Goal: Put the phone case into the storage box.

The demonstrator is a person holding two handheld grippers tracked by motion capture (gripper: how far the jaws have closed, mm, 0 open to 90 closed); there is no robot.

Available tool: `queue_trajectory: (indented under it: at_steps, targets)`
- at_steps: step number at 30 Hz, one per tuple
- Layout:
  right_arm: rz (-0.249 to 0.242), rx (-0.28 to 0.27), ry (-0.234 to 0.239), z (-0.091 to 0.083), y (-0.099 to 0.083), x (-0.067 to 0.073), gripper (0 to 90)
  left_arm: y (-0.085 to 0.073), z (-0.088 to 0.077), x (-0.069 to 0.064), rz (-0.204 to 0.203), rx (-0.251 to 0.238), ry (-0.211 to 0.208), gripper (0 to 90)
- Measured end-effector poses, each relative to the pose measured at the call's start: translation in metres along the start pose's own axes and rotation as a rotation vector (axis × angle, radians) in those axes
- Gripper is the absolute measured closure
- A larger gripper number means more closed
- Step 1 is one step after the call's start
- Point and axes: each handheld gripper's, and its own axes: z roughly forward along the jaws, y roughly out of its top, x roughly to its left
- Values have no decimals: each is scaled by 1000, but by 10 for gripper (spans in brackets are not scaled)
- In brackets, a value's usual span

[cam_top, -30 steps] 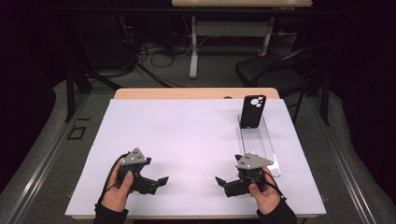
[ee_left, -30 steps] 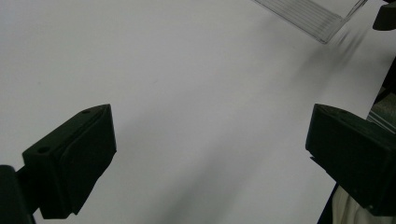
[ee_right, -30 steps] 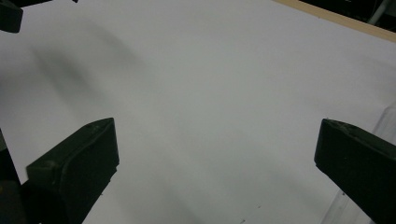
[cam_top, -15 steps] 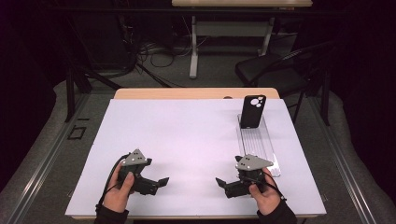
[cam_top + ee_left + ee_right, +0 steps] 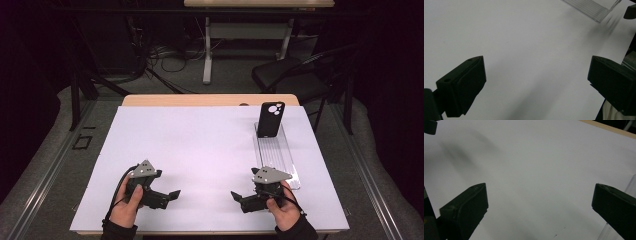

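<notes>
A black phone [image 5: 270,119] stands upright at the far end of a clear ridged plastic tray [image 5: 277,155] on the right of the white table sheet [image 5: 200,150]. My left gripper [image 5: 170,196] rests low on the sheet near the front left, held in a hand, its jaws wide open on nothing [image 5: 536,82]. At the front right my right gripper [image 5: 239,197] sits beside the tray's near end, also open and empty [image 5: 539,205]. The two grippers point toward each other. A corner of the tray [image 5: 594,8] lies far ahead of the left jaws.
The wooden table edge [image 5: 210,100] runs along the back of the sheet. Behind the table are a dark chair [image 5: 295,75], a white desk leg [image 5: 207,55] and floor cables [image 5: 165,55].
</notes>
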Motion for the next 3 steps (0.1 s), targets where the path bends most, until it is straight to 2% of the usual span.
queue_trajectory:
  at_steps: [3]
  targets:
    - [4, -1, 0, -1, 0, -1, 1, 0, -1, 2, -5, -5, 3, 19]
